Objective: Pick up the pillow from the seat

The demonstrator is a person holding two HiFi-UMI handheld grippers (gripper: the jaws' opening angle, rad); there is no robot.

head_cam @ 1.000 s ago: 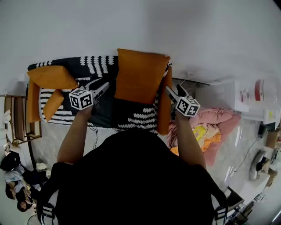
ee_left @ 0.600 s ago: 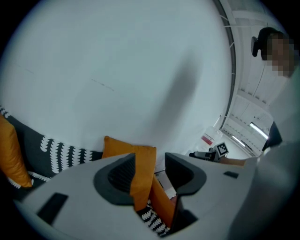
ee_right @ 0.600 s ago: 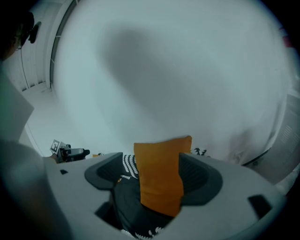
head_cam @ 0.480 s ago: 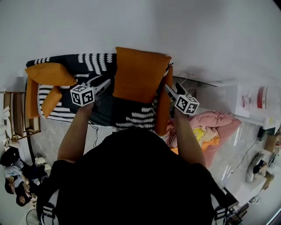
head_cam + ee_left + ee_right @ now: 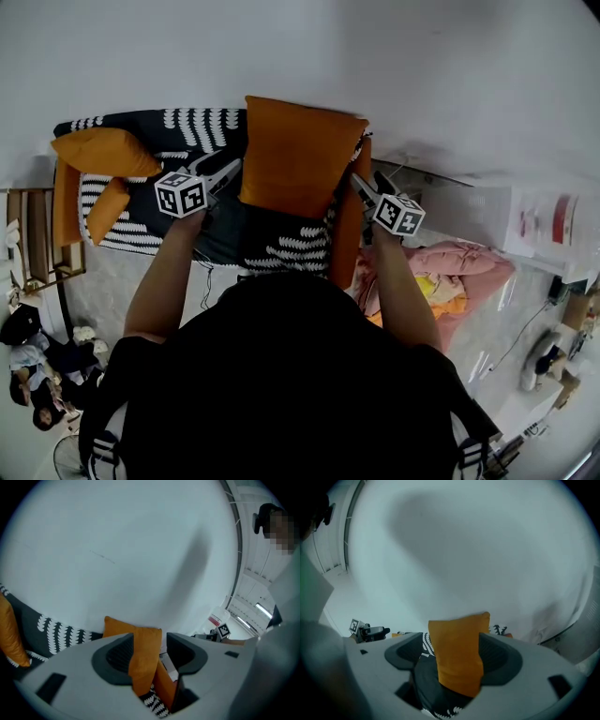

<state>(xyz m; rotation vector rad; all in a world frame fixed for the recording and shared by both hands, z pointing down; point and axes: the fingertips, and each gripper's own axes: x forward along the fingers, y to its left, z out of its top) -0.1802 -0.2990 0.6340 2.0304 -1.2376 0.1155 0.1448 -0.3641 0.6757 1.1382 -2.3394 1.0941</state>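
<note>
The orange pillow stands upright at the right end of the sofa, over its dark seat and in front of the black-and-white patterned back, just beside the orange armrest; whether its lower edge rests on the seat I cannot tell. The 2 grippers flank it, 1 at each side edge. The left gripper is at the pillow's left edge: in the left gripper view that edge sits between the jaws, lying against 1 pad with a thin slit showing on the other side, so the jaws are apart and not pinching; they have just been opening. The right gripper is at the right edge, and in the right gripper view the pillow fills the whole gap between its jaws, both pads pressed into the fabric in a wide clamp. An orange cushion lies at the sofa's far left end, well apart from the pillow. On the floor to the right of the sofa is heaped pink bedding, and a white wall rises behind it all
</note>
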